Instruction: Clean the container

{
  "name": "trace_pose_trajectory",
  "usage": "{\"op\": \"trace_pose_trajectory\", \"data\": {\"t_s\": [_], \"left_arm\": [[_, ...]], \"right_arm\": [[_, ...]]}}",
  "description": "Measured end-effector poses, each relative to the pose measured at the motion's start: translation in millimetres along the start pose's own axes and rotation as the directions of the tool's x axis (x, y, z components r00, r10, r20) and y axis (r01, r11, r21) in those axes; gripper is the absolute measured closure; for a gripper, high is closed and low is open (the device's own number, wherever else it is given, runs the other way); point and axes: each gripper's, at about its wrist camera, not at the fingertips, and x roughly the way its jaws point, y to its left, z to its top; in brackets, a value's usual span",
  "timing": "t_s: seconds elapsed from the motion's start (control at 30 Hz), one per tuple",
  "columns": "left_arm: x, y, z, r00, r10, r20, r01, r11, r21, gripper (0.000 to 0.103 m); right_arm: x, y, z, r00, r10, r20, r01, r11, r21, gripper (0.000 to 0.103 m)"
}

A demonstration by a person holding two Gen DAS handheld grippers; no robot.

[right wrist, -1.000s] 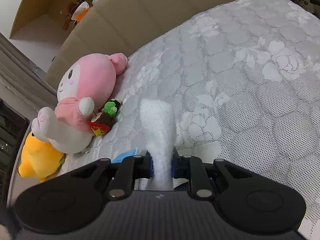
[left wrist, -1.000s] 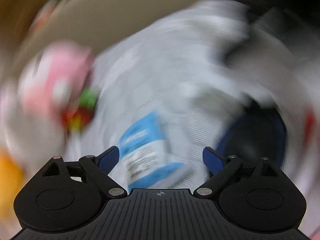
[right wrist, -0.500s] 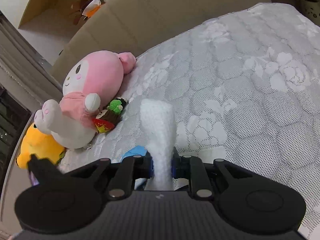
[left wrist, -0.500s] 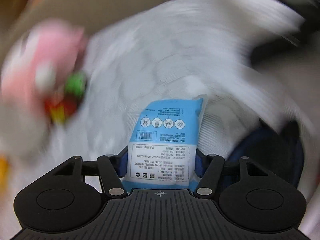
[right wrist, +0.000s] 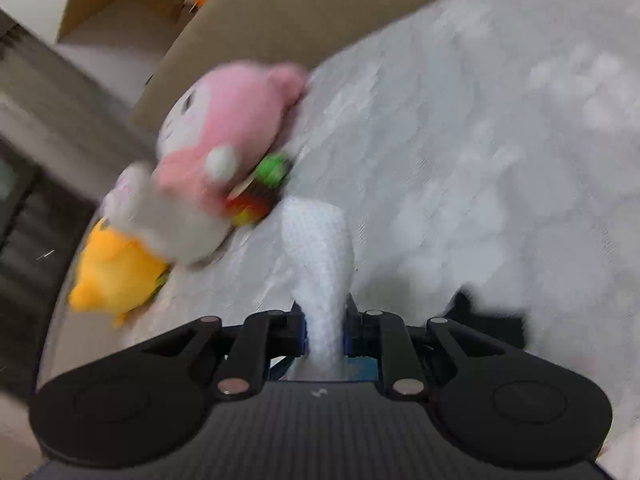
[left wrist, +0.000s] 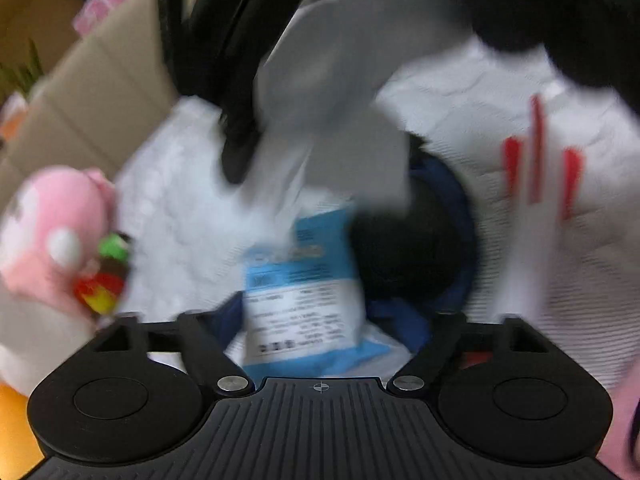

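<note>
On the white patterned bedcover (right wrist: 460, 152), the right gripper (right wrist: 325, 332) is clamped on a white wipe (right wrist: 320, 252), which stands up out of the closed jaws; holding it pinched at its lower end leaves the free upper part ready to serve as the wiping surface. The left gripper (left wrist: 320, 320) has just been opening, and its jaws now stand wide apart with a blue-and-white wipe packet (left wrist: 304, 292) lying between them, not pressed by either pad, so the packet appears to be released rather than held. The container (left wrist: 416, 240), a dark round vessel with a blue rim, lies just beside the packet on its right side in the left wrist view; heavy motion blur makes its exact shape uncertain. The right gripper and its wipe cross the top of that same view, above the container. A pink plush toy (right wrist: 224, 136) and a yellow plush toy (right wrist: 116, 272) lie at the bed edge, well apart from the work. The wipe is extracted and gripped; wiping has not yet begun.
</note>
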Motion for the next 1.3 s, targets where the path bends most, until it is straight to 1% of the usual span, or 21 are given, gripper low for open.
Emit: {"op": "trace_pose_trajectory", "data": {"t_s": [0.13,0.27,0.33,0.37,0.43,0.57,0.67,0.7,0.8,0.83,0.87,0.93,0.97,1.0,1.03,1.07,1.1,1.13,1.17,1.2,1.3], "left_arm": [[-18,-7,-4,0.999,-0.037,0.016,0.036,0.999,0.016,0.009],[-26,15,-8,0.992,-0.109,-0.056,0.099,0.982,-0.159,0.008],[-27,35,-15,0.988,-0.142,-0.063,0.119,0.952,-0.28,0.006],[-25,46,-19,0.985,-0.16,-0.064,0.128,0.927,-0.352,0.006],[-16,70,-27,0.977,-0.202,-0.062,0.146,0.858,-0.493,0.005],[14,107,-47,0.949,-0.311,-0.059,0.177,0.675,-0.716,0.005],[38,124,-64,0.919,-0.393,-0.046,0.184,0.528,-0.829,0.005],[42,125,-66,0.912,-0.41,-0.028,0.196,0.492,-0.848,0.005],[47,119,-63,0.906,-0.423,0.0,0.218,0.466,-0.857,0.005],[45,114,-62,0.909,-0.417,0.003,0.218,0.468,-0.856,0.006],[45,111,-61,0.914,-0.406,0.001,0.214,0.48,-0.851,0.015],[42,112,-54,0.933,-0.36,-0.023,0.193,0.553,-0.811,0.036],[39,113,-50,0.945,-0.325,-0.035,0.177,0.6,-0.78,0.036],[32,112,-42,0.966,-0.255,-0.053,0.139,0.678,-0.722,0.037],[26,106,-33,0.985,-0.151,-0.077,0.07,0.775,-0.628,0.037],[20,99,-25,0.995,-0.041,-0.088,-0.011,0.854,-0.52,0.037],[18,88,-18,0.993,0.082,-0.087,-0.109,0.919,-0.38,0.036],[18,72,-13,0.98,0.184,-0.073,-0.197,0.95,-0.242,0.037],[20,60,-12,0.969,0.243,-0.055,-0.248,0.958,-0.145,0.037],[21,49,-11,0.966,0.255,-0.043,-0.258,0.962,-0.09,0.037],[17,19,-10,0.99,0.141,-0.019,-0.142,0.99,-0.026,0.033]], "right_arm": [[20,11,-21,0.992,0.046,-0.12,-0.045,0.999,0.006,0.084],[23,24,-30,0.987,-0.096,-0.126,0.085,0.992,-0.09,0.084],[22,20,-33,0.972,-0.208,-0.11,0.194,0.972,-0.13,0.084],[21,17,-34,0.961,-0.256,-0.105,0.241,0.96,-0.14,0.088],[15,7,-34,0.96,-0.256,-0.109,0.247,0.965,-0.092,0.093],[3,1,-31,0.965,-0.255,-0.057,0.254,0.967,-0.022,0.089],[-3,-5,-28,0.973,-0.229,-0.014,0.229,0.973,0.04,0.089],[-5,-8,-27,0.977,-0.215,-0.008,0.215,0.975,0.062,0.089],[-8,-10,-22,0.979,-0.205,0.011,0.204,0.976,0.075,0.088],[-9,-11,-21,0.979,-0.204,0.015,0.202,0.976,0.074,0.087],[-8,-13,-20,0.979,-0.202,0.016,0.2,0.977,0.073,0.087],[-8,-15,-20,0.979,-0.201,0.022,0.199,0.977,0.071,0.087],[-9,-15,-20,0.979,-0.203,0.027,0.201,0.977,0.069,0.087],[-11,-15,-21,0.977,-0.208,0.033,0.206,0.976,0.066,0.087],[-12,-15,-22,0.976,-0.214,0.039,0.211,0.976,0.061,0.087],[-13,-15,-22,0.975,-0.217,0.043,0.214,0.975,0.054,0.087],[-13,-14,-23,0.976,-0.212,0.043,0.21,0.976,0.048,0.087],[-13,-13,-23,0.977,-0.208,0.043,0.206,0.978,0.042,0.087],[-13,-10,-24,0.979,-0.201,0.044,0.199,0.979,0.031,0.087],[-14,-7,-25,0.982,-0.182,0.044,0.181,0.983,0.02,0.087],[-18,0,-27,0.998,-0.048,0.036,0.048,0.999,0.013,0.087]]}}
